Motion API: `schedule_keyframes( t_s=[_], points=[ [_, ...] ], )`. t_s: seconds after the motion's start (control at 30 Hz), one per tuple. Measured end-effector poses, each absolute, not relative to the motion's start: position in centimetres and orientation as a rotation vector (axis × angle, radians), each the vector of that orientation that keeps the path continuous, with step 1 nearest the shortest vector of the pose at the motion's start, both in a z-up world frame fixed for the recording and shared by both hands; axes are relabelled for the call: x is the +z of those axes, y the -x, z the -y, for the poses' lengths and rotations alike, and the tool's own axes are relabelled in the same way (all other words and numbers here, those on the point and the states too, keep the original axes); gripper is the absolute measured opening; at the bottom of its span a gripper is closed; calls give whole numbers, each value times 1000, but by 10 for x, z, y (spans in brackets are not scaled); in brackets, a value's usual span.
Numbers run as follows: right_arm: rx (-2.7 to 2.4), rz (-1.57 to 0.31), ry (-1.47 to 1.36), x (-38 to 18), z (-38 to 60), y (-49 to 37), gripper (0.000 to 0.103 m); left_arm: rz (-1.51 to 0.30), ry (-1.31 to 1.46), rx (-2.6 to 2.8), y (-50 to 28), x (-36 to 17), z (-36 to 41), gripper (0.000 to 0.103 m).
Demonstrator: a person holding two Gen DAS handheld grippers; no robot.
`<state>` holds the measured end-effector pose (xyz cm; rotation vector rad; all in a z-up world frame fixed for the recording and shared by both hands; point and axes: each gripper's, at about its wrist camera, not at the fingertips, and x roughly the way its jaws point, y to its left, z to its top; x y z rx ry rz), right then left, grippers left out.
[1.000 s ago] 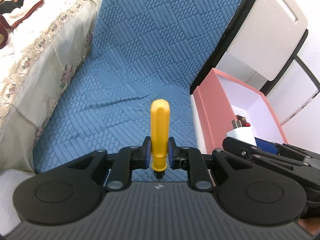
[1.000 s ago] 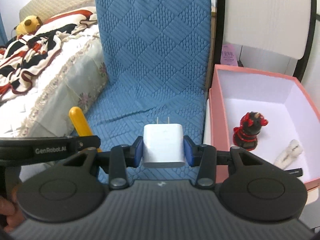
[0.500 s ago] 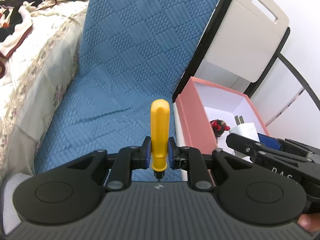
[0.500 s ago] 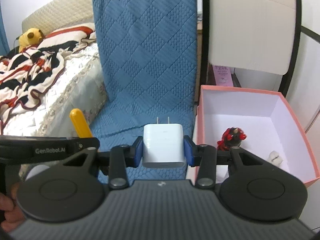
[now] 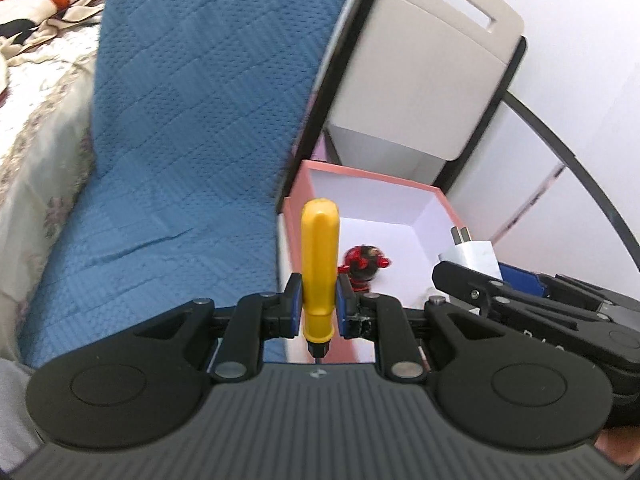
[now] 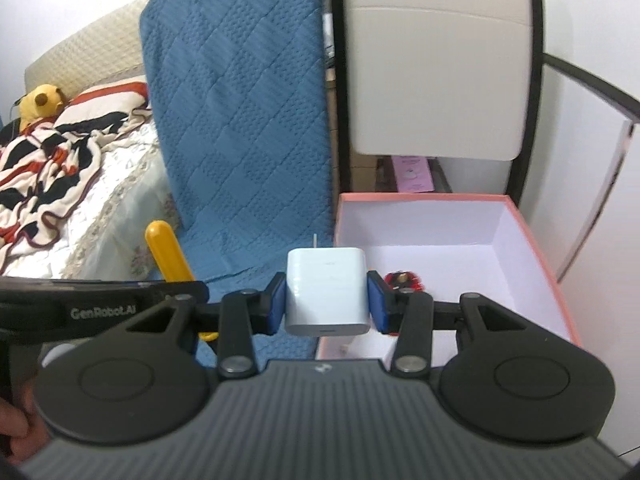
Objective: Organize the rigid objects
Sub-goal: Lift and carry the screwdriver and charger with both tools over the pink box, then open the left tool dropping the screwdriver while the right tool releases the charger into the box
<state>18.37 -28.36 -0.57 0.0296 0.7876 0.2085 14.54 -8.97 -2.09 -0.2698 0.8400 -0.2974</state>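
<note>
My left gripper (image 5: 318,306) is shut on a yellow-handled screwdriver (image 5: 320,264), handle pointing forward, held above the near left edge of the pink box (image 5: 360,174). My right gripper (image 6: 326,302) is shut on a white charger plug (image 6: 326,290), prongs forward, held over the box's near left corner (image 6: 420,198). The plug also shows in the left wrist view (image 5: 470,254), and the screwdriver in the right wrist view (image 6: 168,252). A red and black figurine (image 5: 362,266) lies inside the box, partly hidden by the right gripper (image 6: 402,280).
The box has white inner walls and stands beside a blue quilted mat (image 6: 248,128) draped over a seat. A beige chair back (image 6: 440,76) stands behind the box. A bed with a striped blanket (image 6: 48,160) and a yellow plush toy (image 6: 40,100) is at the left.
Both grippers have risen and moved right toward the pink box, still holding their objects. The box's inside and the figurine show more in the left wrist view.
</note>
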Motion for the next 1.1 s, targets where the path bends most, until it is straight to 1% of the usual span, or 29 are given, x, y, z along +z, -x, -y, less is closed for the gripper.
schedule_keyframes(
  t_s=[0.27, 0.5, 0.73, 1.1],
  points=[
    [137, -772, -41, 13, 330, -181, 45, -825, 229, -377, -156, 0, 146, 20],
    [82, -793, -68, 5, 368, -182, 45, -838, 200, -428, -168, -1, 191, 20],
    [37, -853, -103, -23, 402, -196, 45, -908, 175, -450, -195, -32, 226, 20],
    [-3, -978, -150, -90, 451, -231, 45, -1035, 166, -452, -246, -98, 278, 20]
  ],
)
